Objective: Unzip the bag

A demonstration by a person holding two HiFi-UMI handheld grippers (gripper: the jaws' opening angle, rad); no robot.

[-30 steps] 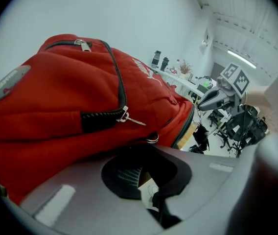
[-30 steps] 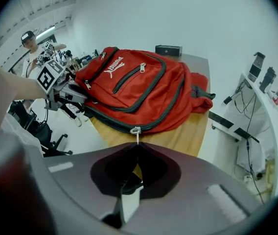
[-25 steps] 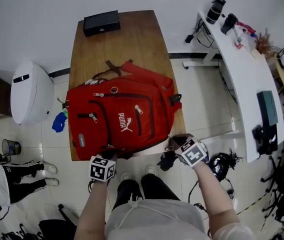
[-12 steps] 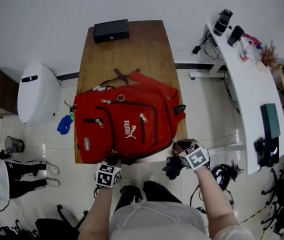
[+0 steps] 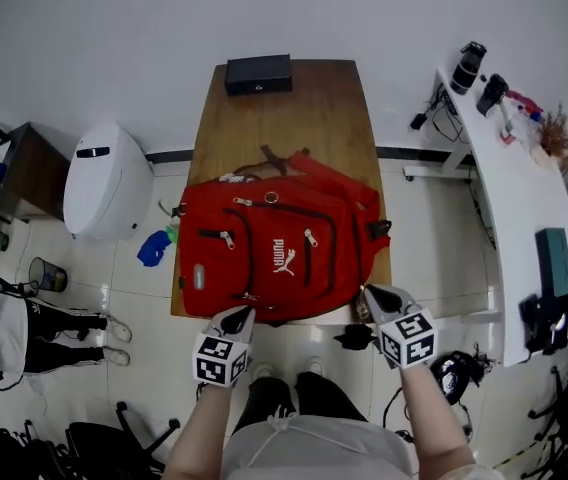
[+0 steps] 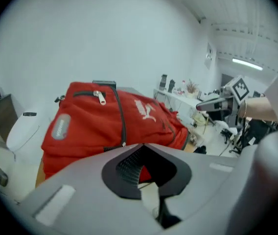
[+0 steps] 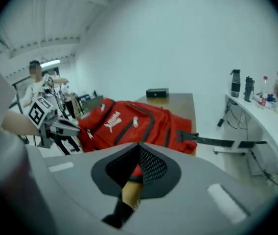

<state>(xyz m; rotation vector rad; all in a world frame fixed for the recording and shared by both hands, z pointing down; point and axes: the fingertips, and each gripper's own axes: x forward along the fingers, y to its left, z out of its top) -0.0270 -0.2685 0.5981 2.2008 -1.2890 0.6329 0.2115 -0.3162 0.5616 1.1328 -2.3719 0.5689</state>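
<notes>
The left gripper (image 5: pixel 241 314) hangs at the near edge of the wooden table (image 5: pixel 294 118). Its jaws are brought together at the tips with nothing caught between them, and the small opening behind the tips shows only red fabric further off. The right gripper (image 5: pixel 372 293) is level with it, to its right. Its jaws are likewise closed tip to tip and empty. The red bag (image 5: pixel 274 253) lies flat on the table straight ahead of both grippers, front face up. The bag's near edge is just beyond the left gripper's tips, and its near right corner is just ahead and left of the right gripper. The zip pull (image 5: pixel 226 236) ahead of the left gripper sits at the end of a zip that looks closed. A black strap (image 7: pixel 217 141) trails off the bag's side, ahead and right of the right gripper. Far beyond the bag, at the table's far end, sits a black box (image 5: pixel 259 74).
</notes>
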